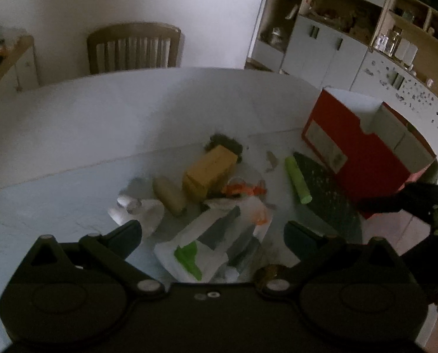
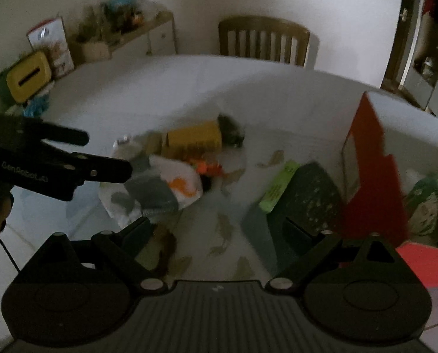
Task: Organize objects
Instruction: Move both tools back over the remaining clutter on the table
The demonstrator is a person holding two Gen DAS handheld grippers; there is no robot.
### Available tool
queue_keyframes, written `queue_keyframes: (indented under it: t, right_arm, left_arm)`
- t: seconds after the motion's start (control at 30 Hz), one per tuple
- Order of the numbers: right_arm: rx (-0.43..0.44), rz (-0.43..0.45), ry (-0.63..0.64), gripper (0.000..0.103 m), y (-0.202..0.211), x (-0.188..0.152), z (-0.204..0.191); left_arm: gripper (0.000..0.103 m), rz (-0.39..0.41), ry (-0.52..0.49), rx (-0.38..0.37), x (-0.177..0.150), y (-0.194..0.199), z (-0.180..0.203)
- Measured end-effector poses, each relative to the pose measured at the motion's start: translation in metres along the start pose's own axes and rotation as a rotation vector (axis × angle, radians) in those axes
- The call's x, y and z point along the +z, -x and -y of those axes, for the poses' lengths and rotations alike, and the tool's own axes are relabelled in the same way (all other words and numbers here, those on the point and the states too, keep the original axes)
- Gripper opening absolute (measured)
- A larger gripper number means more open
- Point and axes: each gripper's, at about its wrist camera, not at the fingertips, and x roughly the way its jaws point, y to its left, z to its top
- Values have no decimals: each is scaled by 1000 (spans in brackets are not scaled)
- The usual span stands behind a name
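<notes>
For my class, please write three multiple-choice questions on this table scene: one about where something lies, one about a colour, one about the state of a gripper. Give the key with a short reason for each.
1. Where does the green stick lie?
A. inside the red box
B. between the yellow box and the red box
C. on the chair

2. What colour is the large open box at the right of the table?
A. blue
B. black
C. red

3. How is the left gripper?
A. open, holding nothing
B. shut on the yellow box
C. shut on the green stick

Key:
1 B: the stick lies on the table with the yellow box on one side and the red box on the other.
2 C: its outer walls are red in both views.
3 A: its fingers stand wide apart above the white bag, with nothing gripped.
</notes>
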Motion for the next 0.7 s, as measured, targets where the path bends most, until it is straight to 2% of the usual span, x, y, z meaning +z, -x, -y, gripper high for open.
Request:
queue_keyframes:
  t: [0.1, 0.23, 0.37, 0.43, 0.7]
  right_arm:
    - [17, -27, -10, 96, -9, -3, -2]
    - [29, -56, 9, 96, -20, -6, -8]
    - [39, -80, 4, 91, -31, -6, -11]
    - [32, -88, 26, 81, -34, -6, -16]
    - [47, -114, 70, 64, -43, -8, -29]
  left_arm:
    - [95, -22, 20, 5, -2, -10, -7]
    - [94, -40, -19, 12, -3, -21, -6]
    - [92, -64, -53, 12, -6, -31, -1]
    - [91, -75, -67, 15, -8, -36, 0]
    - [78, -84, -87, 14, -9, -43, 1]
